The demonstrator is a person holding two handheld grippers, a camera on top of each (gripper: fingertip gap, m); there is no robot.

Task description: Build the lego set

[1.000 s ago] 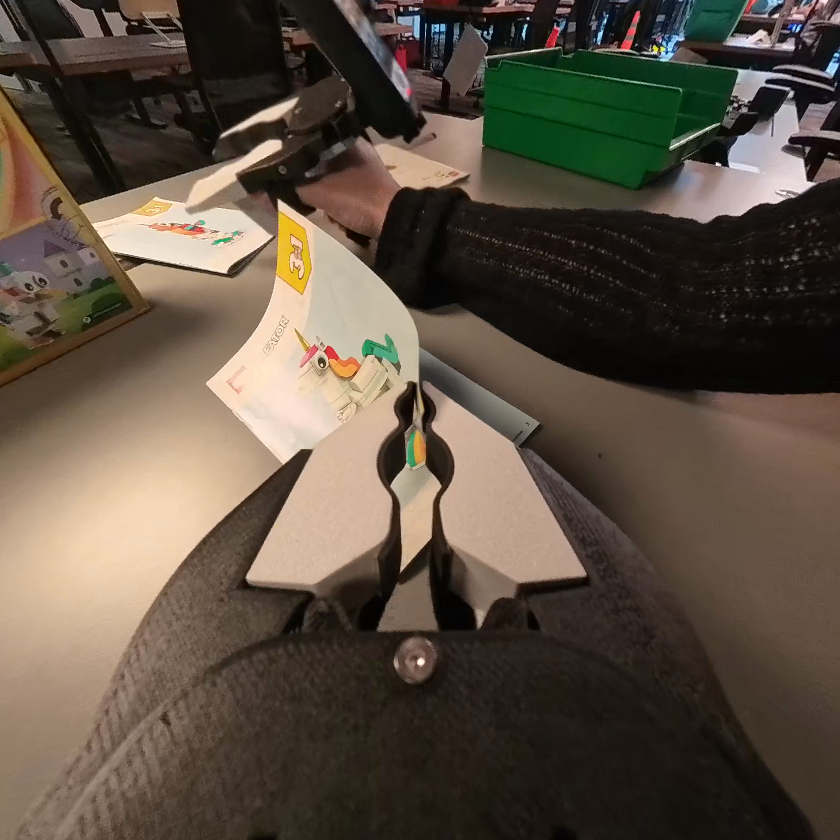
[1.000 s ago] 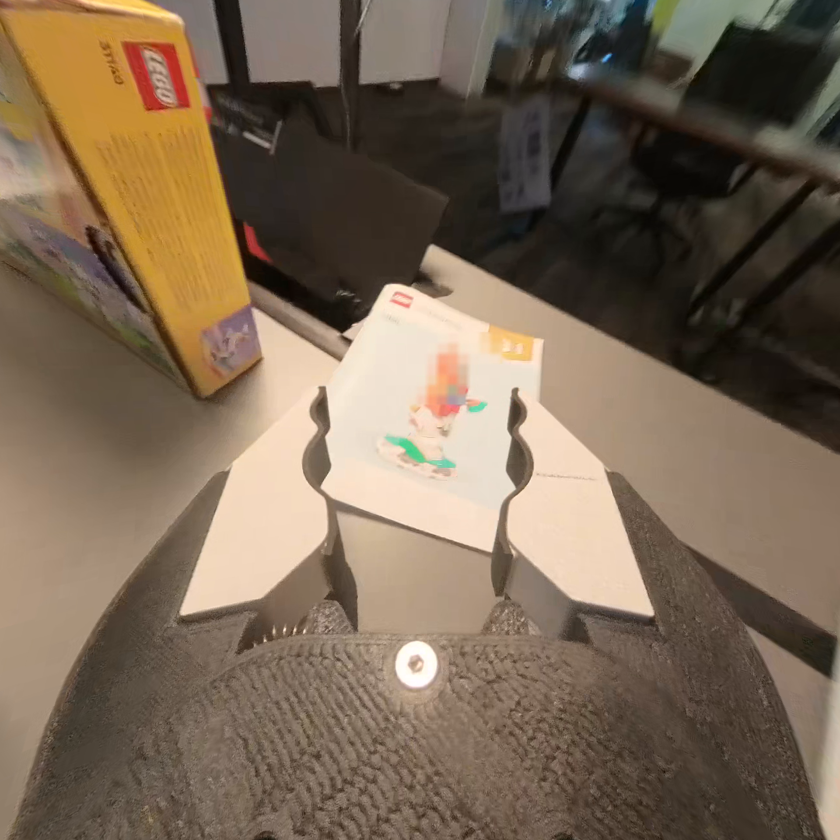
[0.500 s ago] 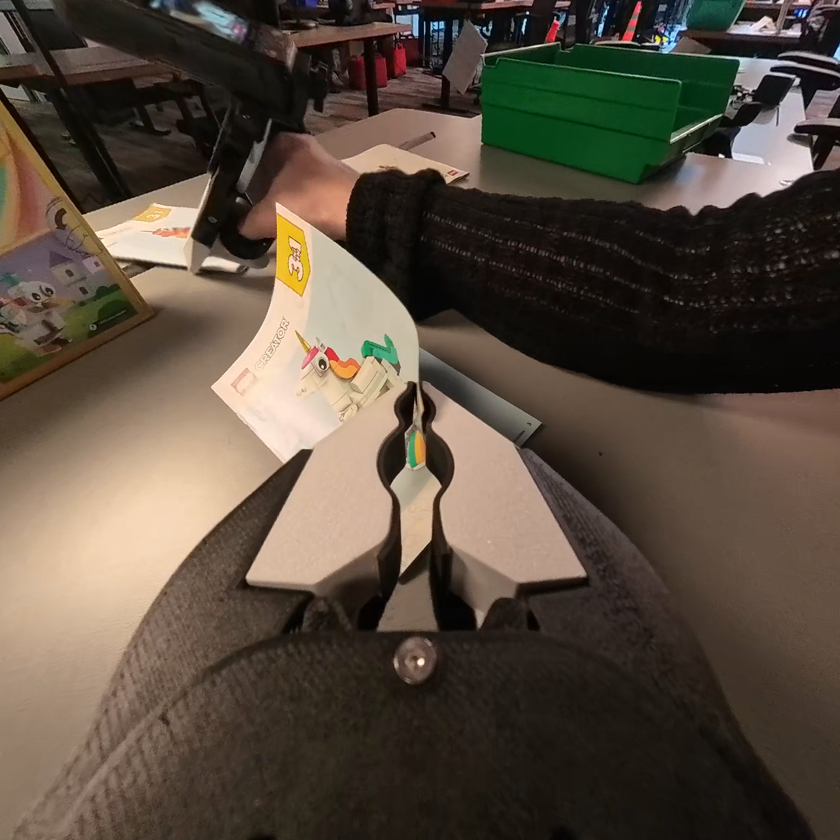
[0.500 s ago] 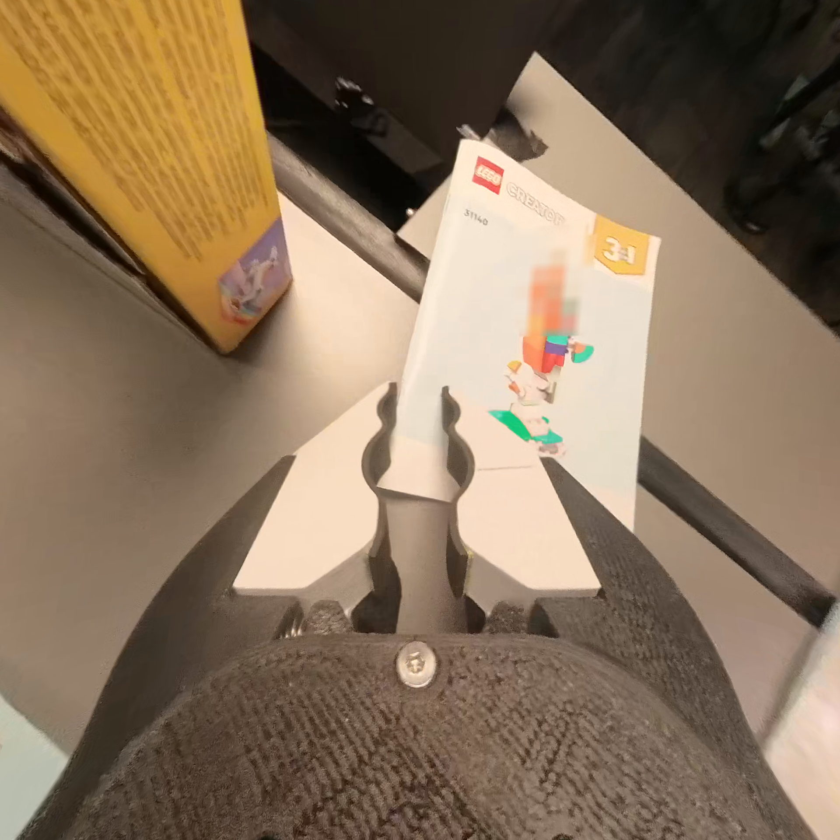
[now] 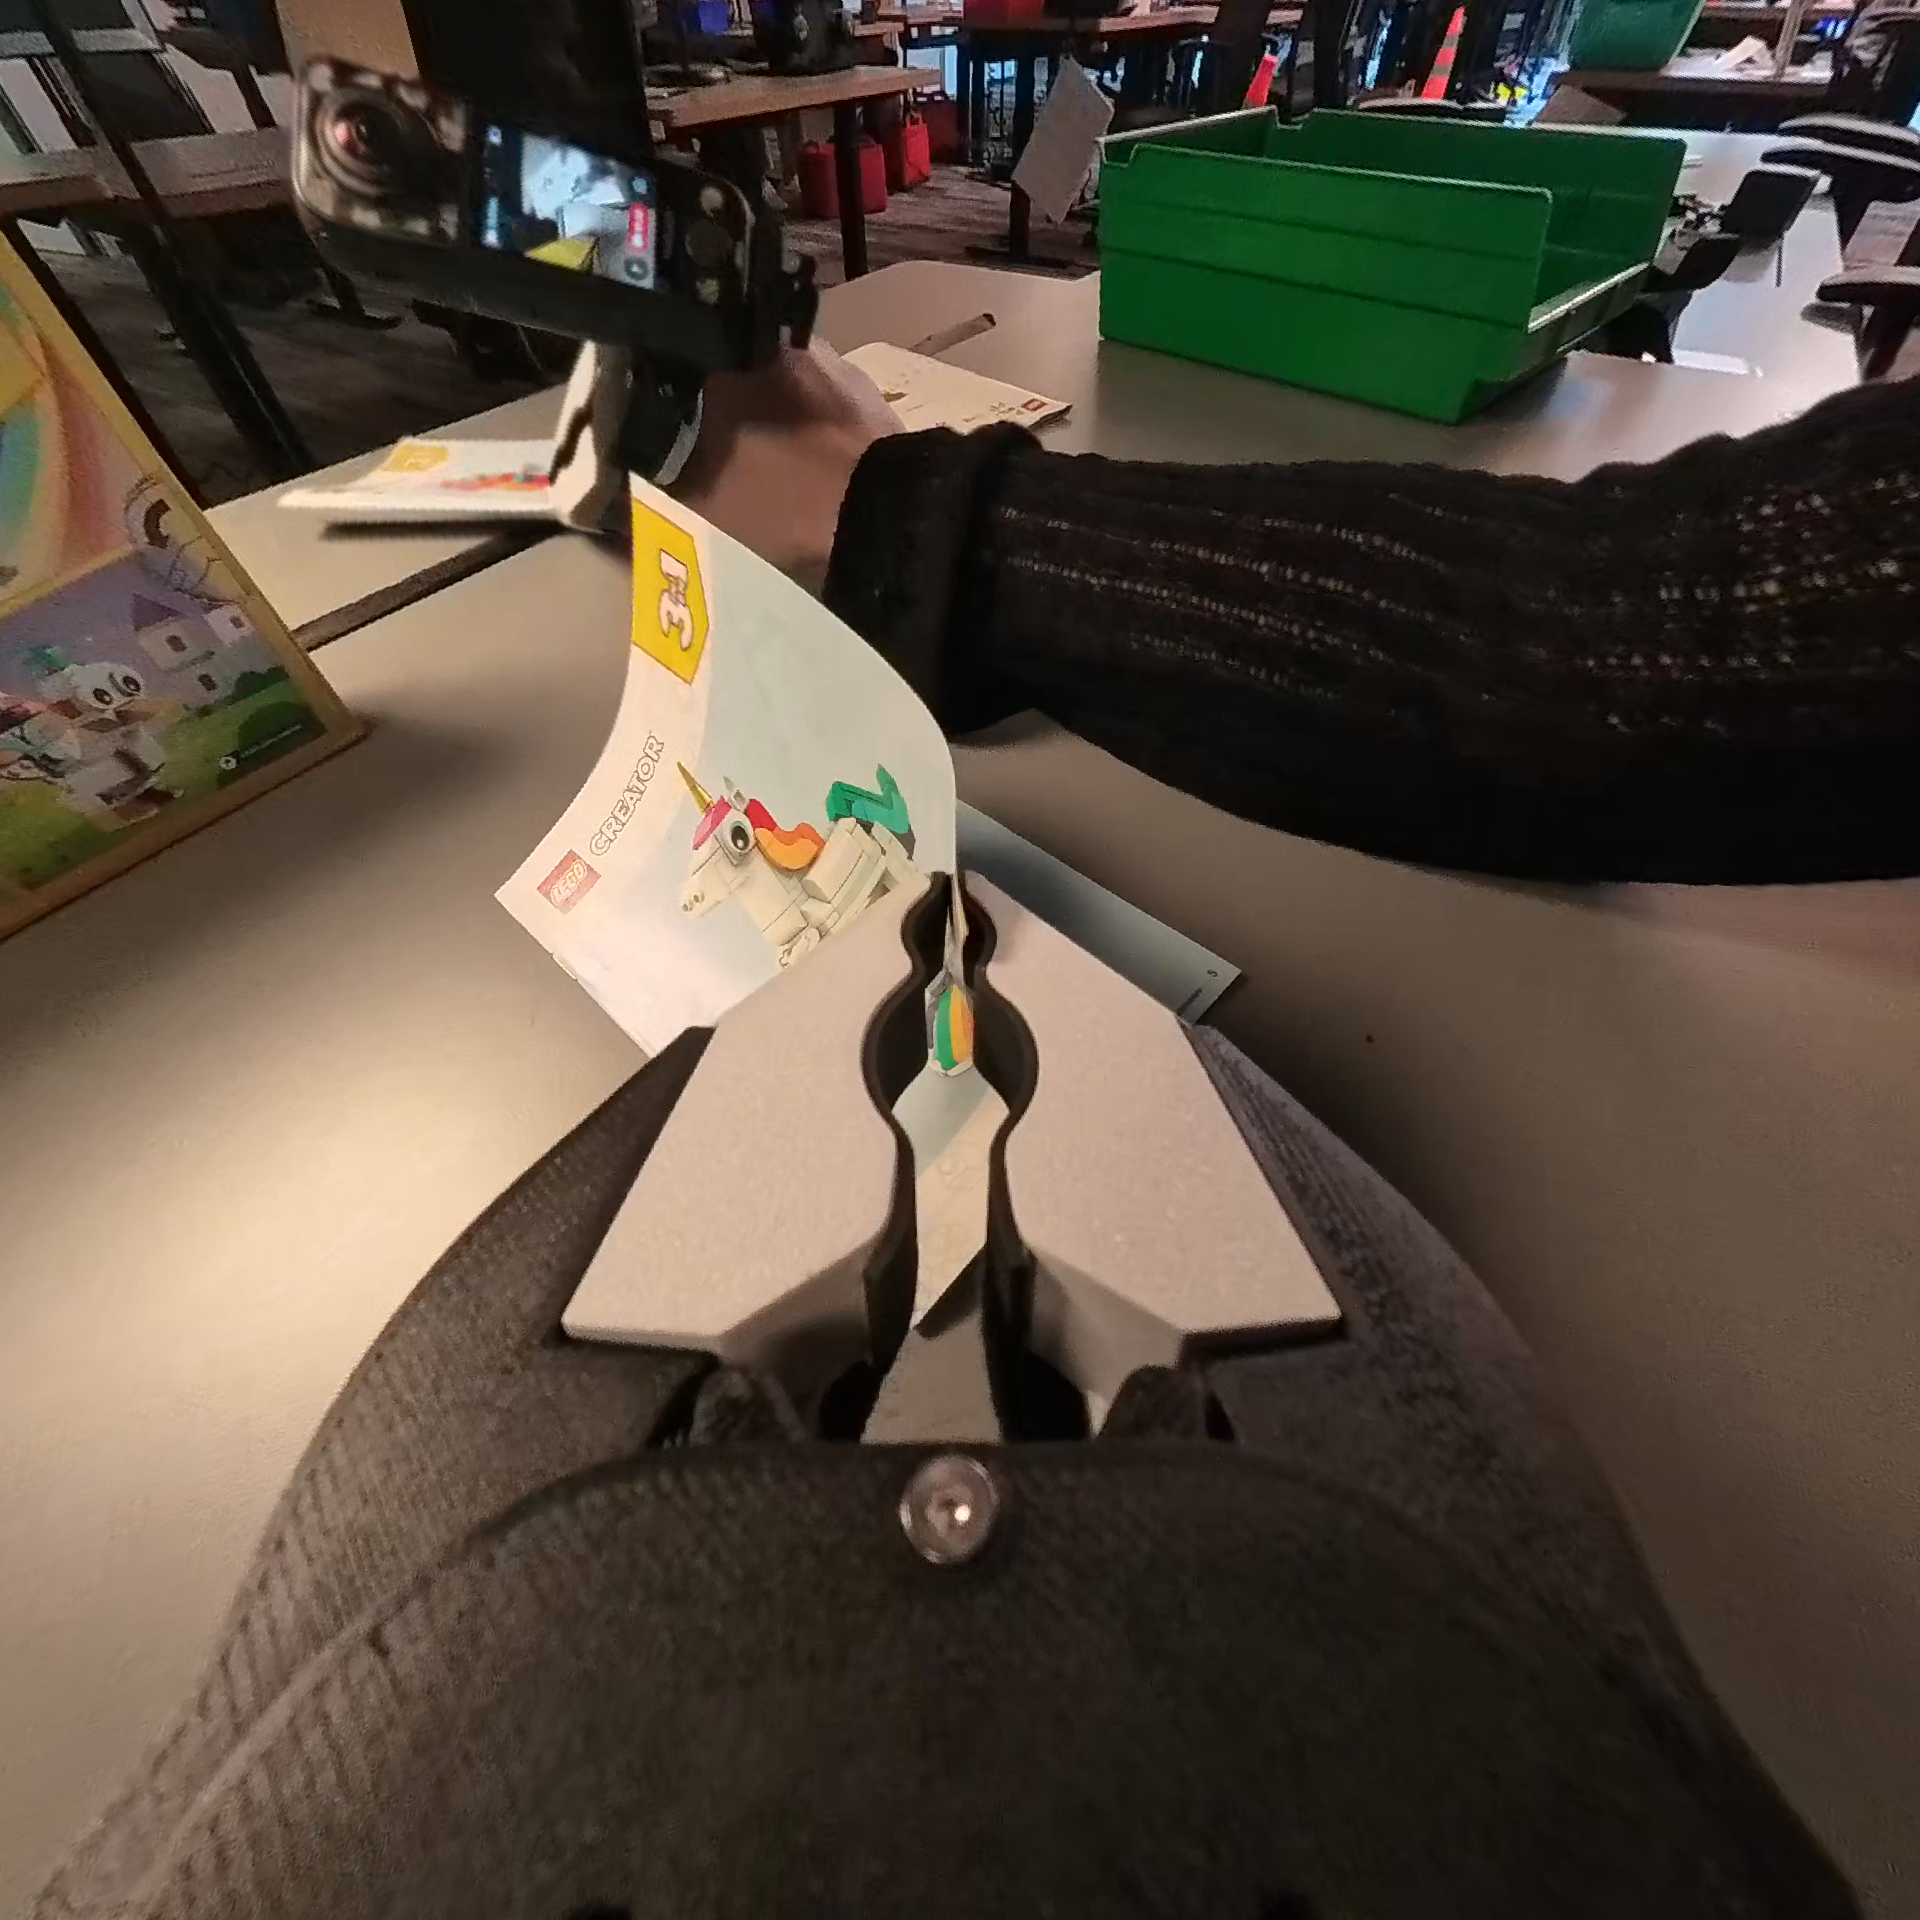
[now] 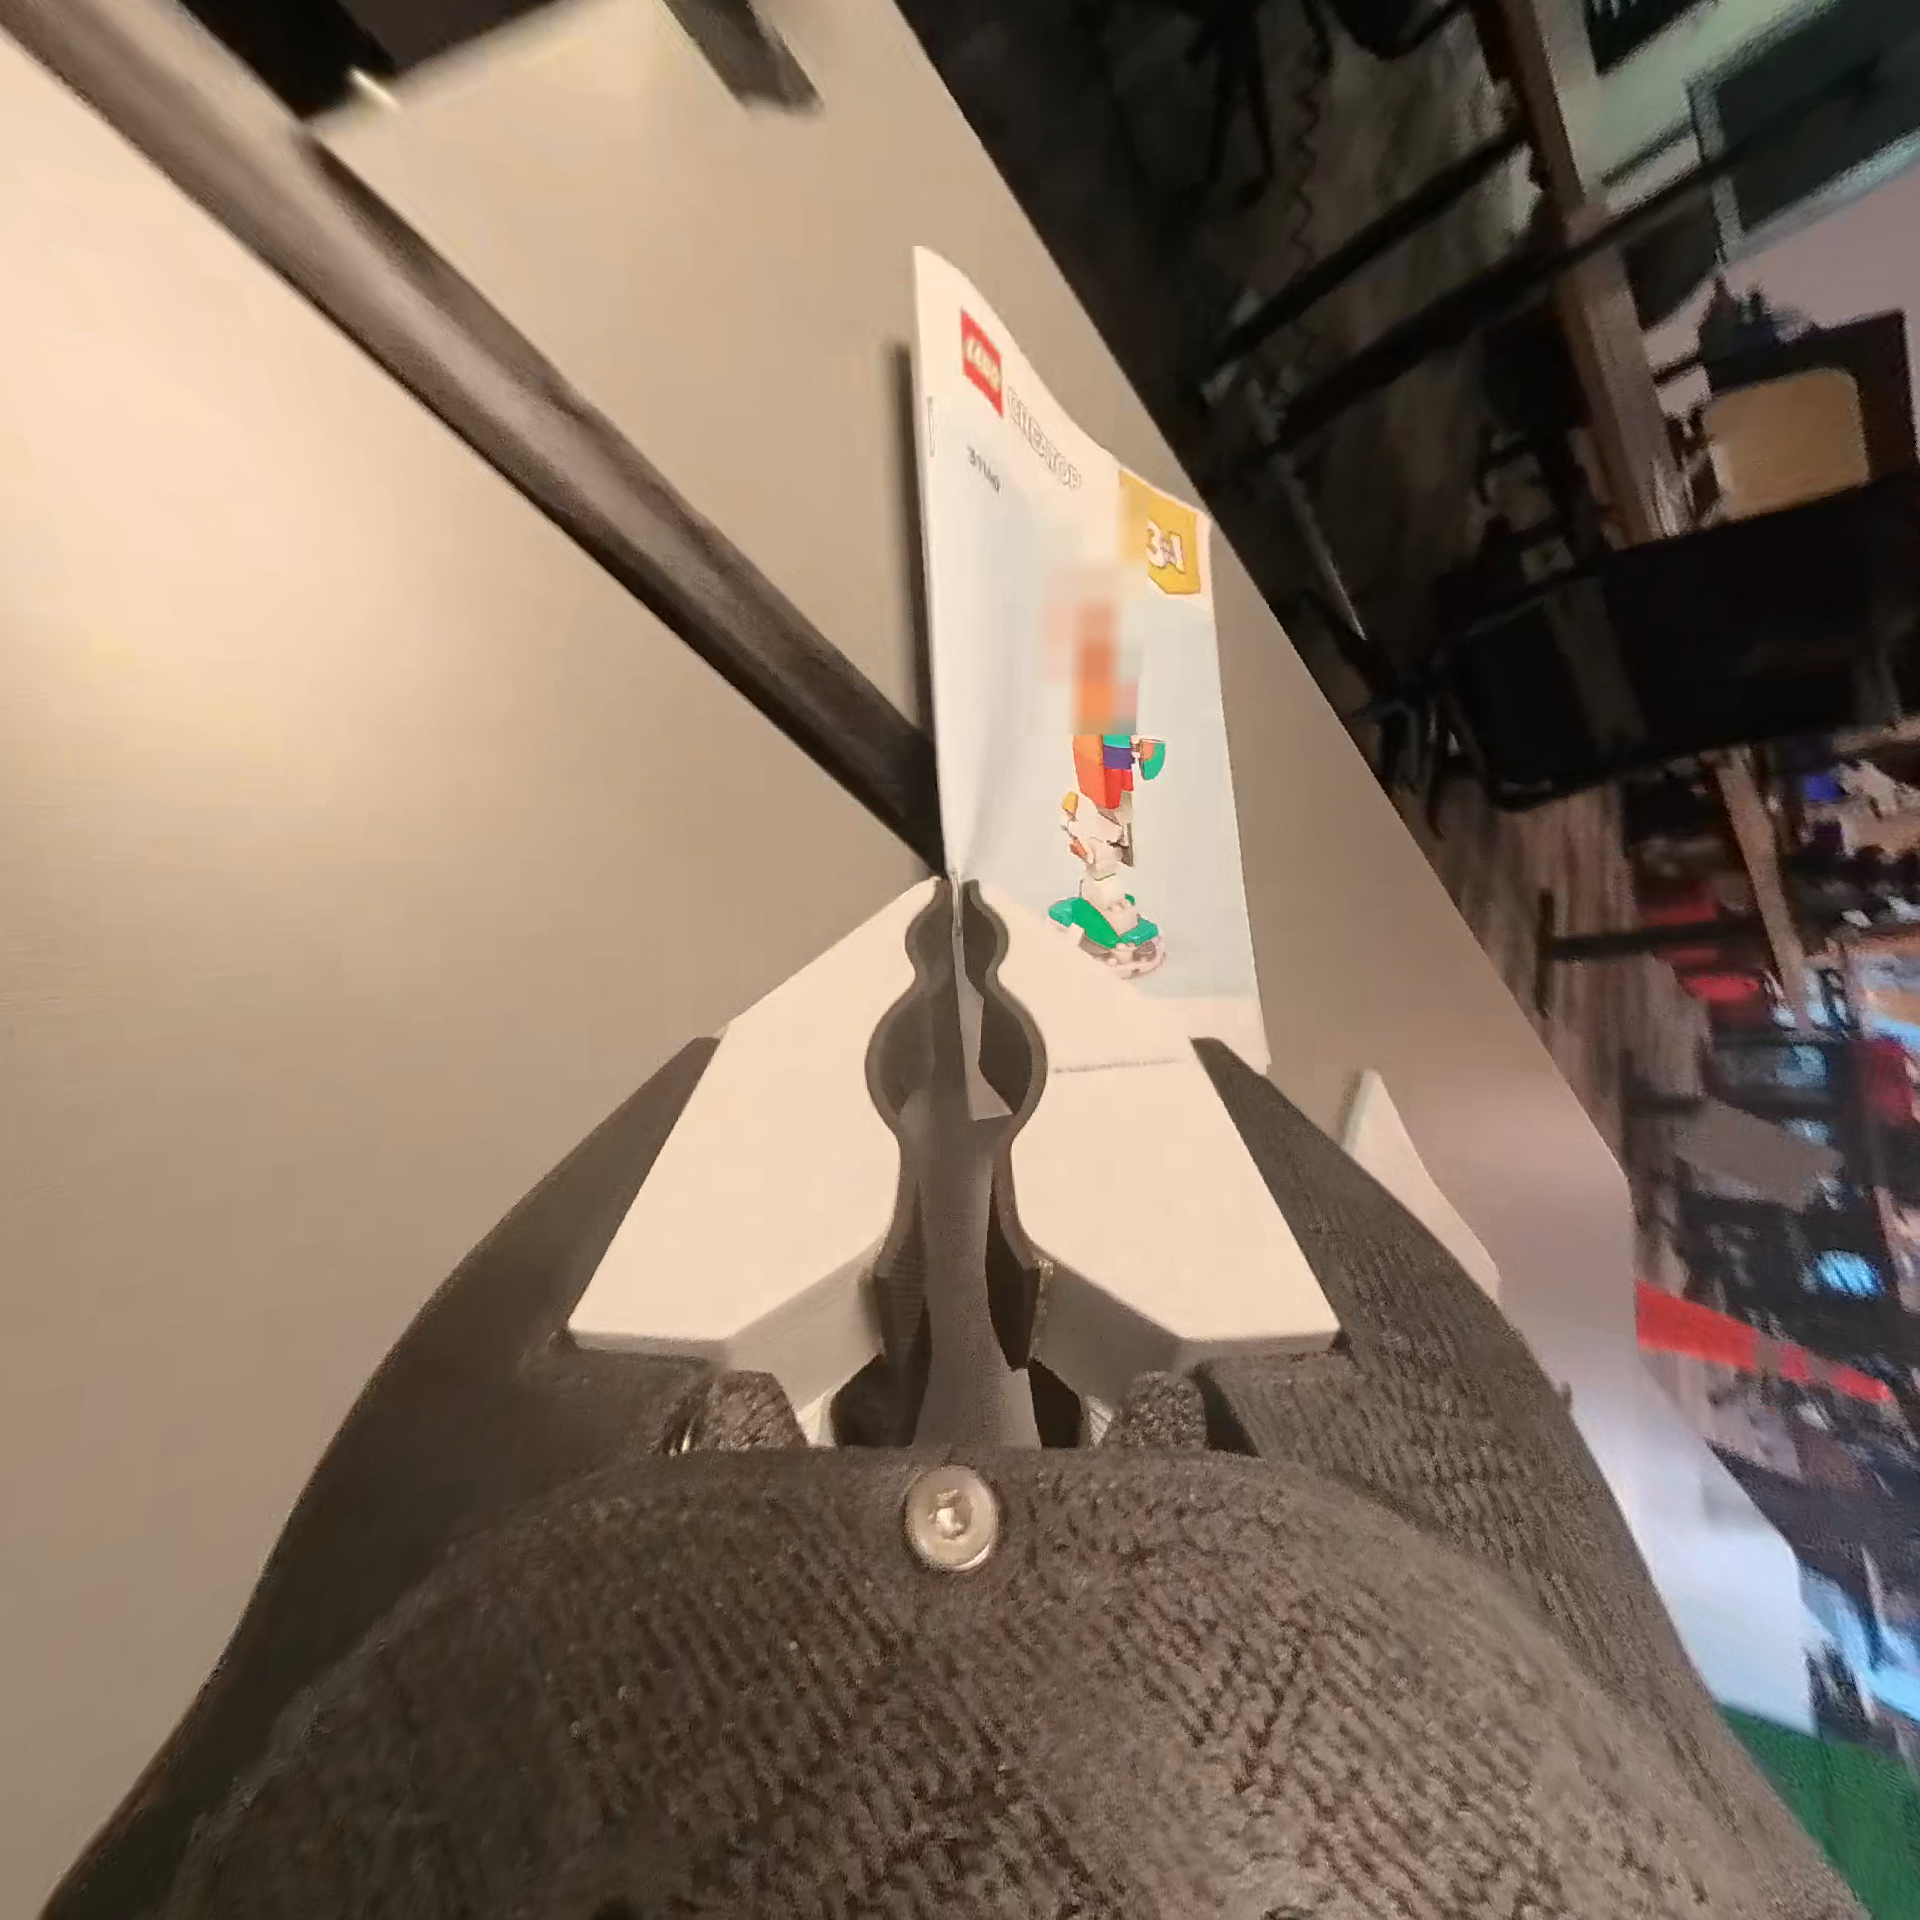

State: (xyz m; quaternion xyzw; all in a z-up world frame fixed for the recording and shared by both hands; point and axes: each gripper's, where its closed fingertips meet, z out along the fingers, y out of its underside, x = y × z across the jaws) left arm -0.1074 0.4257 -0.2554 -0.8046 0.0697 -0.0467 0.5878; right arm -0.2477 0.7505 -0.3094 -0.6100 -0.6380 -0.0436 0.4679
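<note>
My left gripper (image 5: 951,904) is shut on the corner of a light-blue instruction booklet with a unicorn on its cover (image 5: 769,790), whose page curls up off the grey table. My right gripper (image 6: 954,894) is shut on the edge of a second booklet with a colourful figure on its cover (image 6: 1081,665) and holds it tilted above the table. In the left wrist view the right gripper (image 5: 592,488) shows at the back left, under its black camera, gripping that second booklet (image 5: 447,483). The yellow set box (image 5: 125,665) stands at the left.
A green plastic bin (image 5: 1351,239) stands at the back right. A person's arm in a black sleeve (image 5: 1403,644) reaches across the table. A third booklet (image 5: 966,395) lies behind the hand. A dark seam (image 6: 520,436) runs between two tabletops. My right fingertips sit around 35 centimeters from my left ones.
The right gripper has closed fully on the second booklet, lifted it off the table and rolled sideways. The left gripper holds the unicorn booklet unmoved.
</note>
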